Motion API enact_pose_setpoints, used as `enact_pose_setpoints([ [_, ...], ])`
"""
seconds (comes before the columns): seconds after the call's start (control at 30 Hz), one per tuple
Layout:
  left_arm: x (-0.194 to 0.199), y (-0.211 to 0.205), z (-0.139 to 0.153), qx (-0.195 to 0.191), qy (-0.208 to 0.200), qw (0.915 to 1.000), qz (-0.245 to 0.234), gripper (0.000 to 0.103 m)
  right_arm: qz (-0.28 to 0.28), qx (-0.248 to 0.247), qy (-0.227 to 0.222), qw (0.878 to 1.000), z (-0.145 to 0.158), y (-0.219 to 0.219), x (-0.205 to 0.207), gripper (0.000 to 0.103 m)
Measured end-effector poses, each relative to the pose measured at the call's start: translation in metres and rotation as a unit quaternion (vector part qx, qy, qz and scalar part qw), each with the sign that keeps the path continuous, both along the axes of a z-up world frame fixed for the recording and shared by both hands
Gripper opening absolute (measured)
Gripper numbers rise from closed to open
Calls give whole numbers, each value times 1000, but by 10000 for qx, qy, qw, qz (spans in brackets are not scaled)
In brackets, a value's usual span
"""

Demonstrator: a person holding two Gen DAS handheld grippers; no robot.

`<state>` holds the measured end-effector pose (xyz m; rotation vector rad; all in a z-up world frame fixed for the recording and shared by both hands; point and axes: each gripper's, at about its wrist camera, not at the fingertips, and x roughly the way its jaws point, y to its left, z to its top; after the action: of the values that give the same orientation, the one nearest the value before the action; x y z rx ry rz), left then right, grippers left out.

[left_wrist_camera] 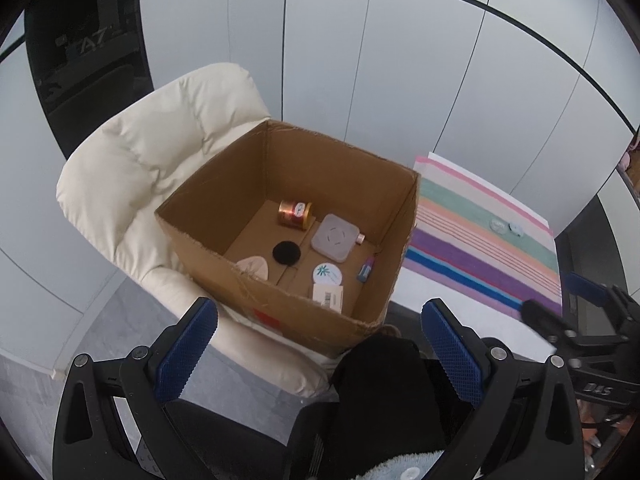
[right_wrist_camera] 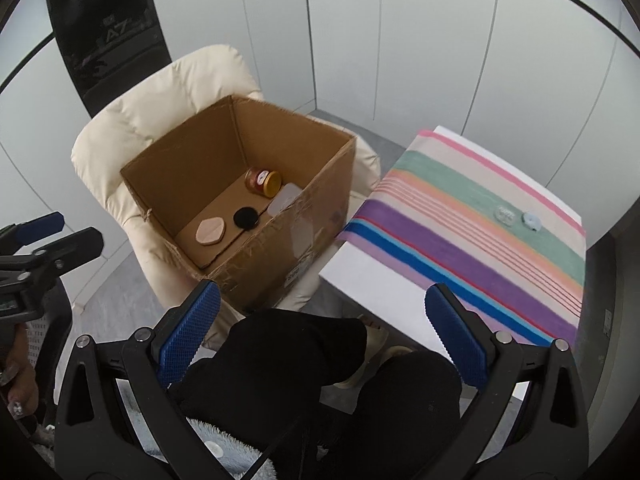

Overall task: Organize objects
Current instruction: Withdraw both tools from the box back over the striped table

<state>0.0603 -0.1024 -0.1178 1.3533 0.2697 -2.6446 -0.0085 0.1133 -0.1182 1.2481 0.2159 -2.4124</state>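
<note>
An open cardboard box (left_wrist_camera: 256, 280) (right_wrist_camera: 280, 248) sits on a cream padded chair (left_wrist_camera: 132, 168) (right_wrist_camera: 132, 128). Inside lie a copper jar (left_wrist_camera: 294, 213) (right_wrist_camera: 262, 180), a grey square case (left_wrist_camera: 335, 237), a black disc (left_wrist_camera: 286, 253) (right_wrist_camera: 245, 218), a beige pad (right_wrist_camera: 211, 231), a white round tin (left_wrist_camera: 327, 274), a small tube (left_wrist_camera: 365, 270) and a white card (left_wrist_camera: 328, 296). Two small round objects, one clear (right_wrist_camera: 505, 213) and one pale blue (right_wrist_camera: 532, 222), lie on the striped cloth (right_wrist_camera: 480, 240). My left gripper (left_wrist_camera: 320, 348) is open and empty, near the box. My right gripper (right_wrist_camera: 322, 332) is open and empty, above the person's knees.
The striped cloth covers a white table (right_wrist_camera: 360, 276) right of the box. The person's black-trousered legs (right_wrist_camera: 340, 380) lie under both grippers. A dark panel (right_wrist_camera: 104, 28) stands behind the chair. White wall panels lie beyond.
</note>
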Motion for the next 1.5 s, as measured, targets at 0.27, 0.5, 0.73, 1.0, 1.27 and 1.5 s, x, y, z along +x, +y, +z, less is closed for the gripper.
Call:
enact_pose_setpoints([
  [0.27,-10,32,3,91,199,9986,-487,102,-659,-154,104,9977,12,52,-2,103],
  [0.5,-23,75,10,43,364,9940,-1034,102,-1220,-217,192,9921,20,102,2,103],
  [0.73,-33,122,13,-91,369,9885,-1465,102,-1782,-262,237,9834,25,154,14,103],
  [1.0,-34,181,13,163,381,9839,-1738,102,-2513,-312,266,9670,26,225,27,103],
  [1.27,-60,227,-9,479,196,9830,-1759,102,-3298,-343,160,9433,12,301,39,103],
  [1.5,-91,254,-27,358,26,9821,-1847,102,-3693,-390,47,9285,-3,342,36,103],
])
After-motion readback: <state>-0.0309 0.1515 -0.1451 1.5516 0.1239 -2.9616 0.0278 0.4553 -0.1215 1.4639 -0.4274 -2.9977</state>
